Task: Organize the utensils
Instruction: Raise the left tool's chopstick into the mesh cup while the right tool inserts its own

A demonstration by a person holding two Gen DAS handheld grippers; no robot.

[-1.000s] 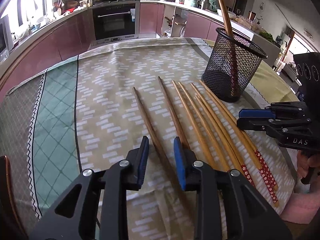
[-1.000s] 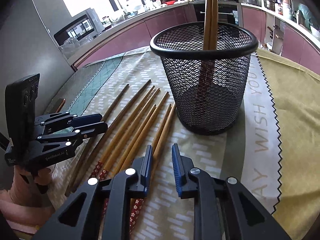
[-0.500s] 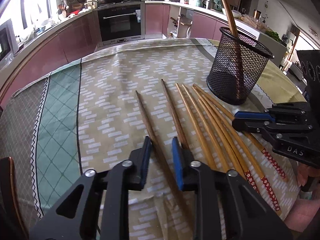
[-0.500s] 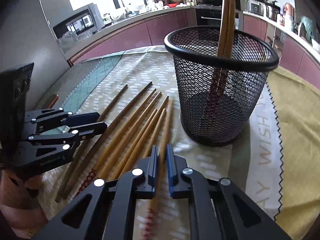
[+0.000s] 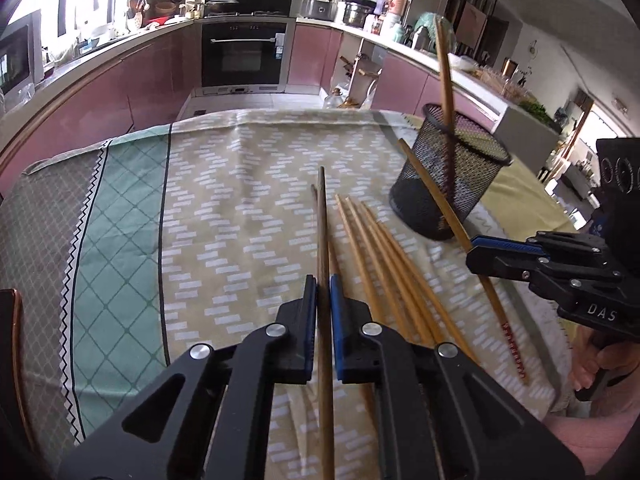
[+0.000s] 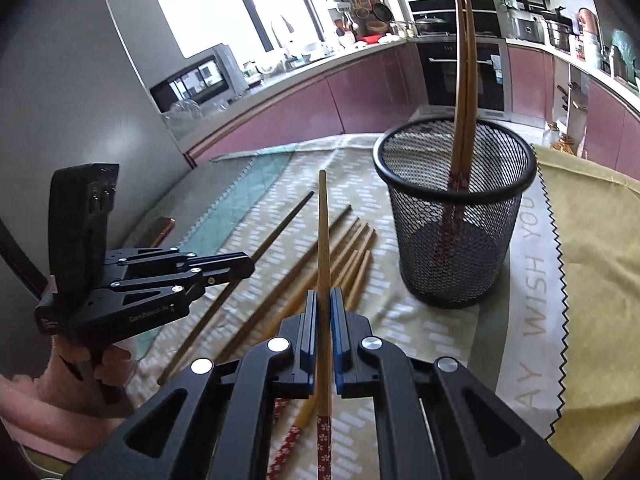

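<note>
My left gripper (image 5: 323, 285) is closing its jaws tight on a dark brown chopstick (image 5: 321, 220), whose tip is raised off the cloth. My right gripper (image 6: 324, 297) is shut on a pale bamboo chopstick (image 6: 323, 232) with a red patterned end, also lifted. A black mesh holder (image 6: 452, 248) stands ahead to the right with two chopsticks (image 6: 464, 80) upright in it. Several loose chopsticks (image 6: 348, 252) lie side by side on the cloth between the grippers. In the left wrist view the right gripper (image 5: 474, 248) shows at the right beside the holder (image 5: 448, 184).
A patterned tablecloth (image 5: 224, 208) covers the table, and a yellow cloth (image 6: 592, 240) lies under the holder's right side. A person's hand (image 5: 592, 372) grips the right tool's handle. Pink kitchen cabinets and an oven (image 5: 244, 56) stand beyond the table's far edge.
Both grippers have gone from open to shut, each on one chopstick. Both have risen, lifting their chopsticks off the cloth so that the tips point upward.
</note>
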